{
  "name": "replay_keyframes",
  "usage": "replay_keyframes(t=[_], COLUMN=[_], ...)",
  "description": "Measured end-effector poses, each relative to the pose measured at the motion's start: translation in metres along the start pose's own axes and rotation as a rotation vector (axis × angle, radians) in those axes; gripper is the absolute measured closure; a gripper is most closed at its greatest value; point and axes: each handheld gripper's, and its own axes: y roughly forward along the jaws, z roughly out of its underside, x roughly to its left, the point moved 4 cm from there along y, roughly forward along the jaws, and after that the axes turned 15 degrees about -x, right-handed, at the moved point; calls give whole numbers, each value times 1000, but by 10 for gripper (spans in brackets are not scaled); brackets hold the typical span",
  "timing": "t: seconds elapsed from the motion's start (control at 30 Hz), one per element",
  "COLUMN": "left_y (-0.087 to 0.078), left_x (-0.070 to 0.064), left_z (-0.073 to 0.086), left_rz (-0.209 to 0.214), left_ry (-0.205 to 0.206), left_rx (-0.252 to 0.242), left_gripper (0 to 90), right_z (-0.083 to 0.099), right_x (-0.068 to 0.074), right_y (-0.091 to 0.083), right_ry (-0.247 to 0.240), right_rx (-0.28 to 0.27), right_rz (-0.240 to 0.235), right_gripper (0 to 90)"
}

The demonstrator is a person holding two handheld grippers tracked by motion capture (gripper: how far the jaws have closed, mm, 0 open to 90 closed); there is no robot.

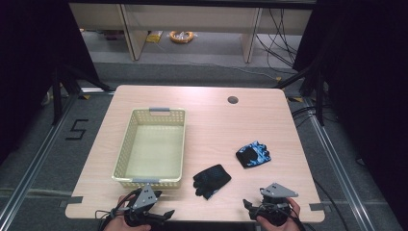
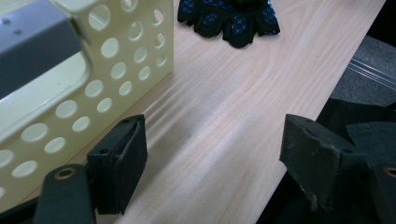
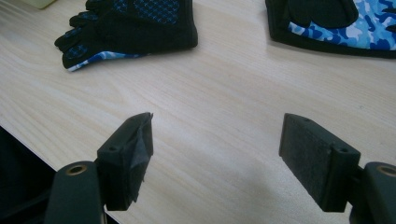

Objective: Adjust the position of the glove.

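You are at the very start: both grippers hover at the bottom edge of the high view, over the near lip of the counter [image 1: 211,120], and neither has anything in it. Your left gripper [image 1: 166,213] has its jaws spread wide, with the perforated cream basket [image 1: 126,149] just beside it at the left of its own view. Your right gripper [image 1: 248,205] is likewise spread, with bare wood between its jaws.

The things to handle look to be the two gloves, most likely bound for the empty basket. The black glove [image 1: 211,180] lies low in the middle of the high view, just right of the basket's near corner. Its long axis runs diagonally, fingers toward the lower left of that frame and cuff toward the upper right; in the right gripper view [image 3: 135,23] it sits at upper left, fingertips pointing left. The blue camouflage glove [image 1: 253,154] lies farther up and to the right, apart from the first, its long axis also slanted; which end is the cuff is hard to tell.

For the next move, I judge the black glove the nearer target. Bring your right gripper forward and left, lower it over the cuff, and close across the glove's width, not along its length, so the fabric bunches between the pads.
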Motion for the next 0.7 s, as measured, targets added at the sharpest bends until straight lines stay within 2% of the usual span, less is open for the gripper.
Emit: replay_keyframes(t=[0.07, 0.1, 0.23, 0.27, 0.3, 0.43, 0.47, 0.5, 0.57, 0.6, 0.63, 0.7], left_y=[0, 1, 0, 0, 0, 1, 0, 1, 1, 1, 1, 1], left_x=[1, -1, 0, 0, 1, -1, -2, -2, -2, -1, -1, -3], left_z=[0, 0, 0, 0, 0, 1, 1, 1, 1, 1, 1, 1], left_rz=[0, 0, 1, 3, 3, 5, 21, 5, 3, 13, 13, 24], left_ry=[15, -6, 4, 11, 13, -2, -20, -5, -5, 13, 13, -8], left_rx=[10, -5, 1, 12, 13, 7, 25, 10, 10, 10, 10, 15], left_gripper=[222, 222, 222, 222, 223, 222, 222, 223, 222, 222, 222, 222], right_z=[0, 0, 0, 1, 0, 0, -1, -1, -2, -2, -2, -5], right_x=[0, 0, -1, -2, -1, 0, -2, -1, -1, 0, 0, 4], right_y=[0, 0, 0, 1, 0, -1, 3, 2, 1, 1, 1, 3], right_ry=[-10, -12, -18, -37, -22, -24, -63, -57, -65, -65, -65, -62], right_rx=[1, 2, 3, -3, 4, 4, -19, -16, -19, -14, -14, -37], right_rz=[-4, 2, 2, -3, 1, 4, -25, -14, -12, -14, -14, -53], right_gripper=[273, 273, 274, 276, 277, 288, 295, 301, 319, 325, 325, 362])
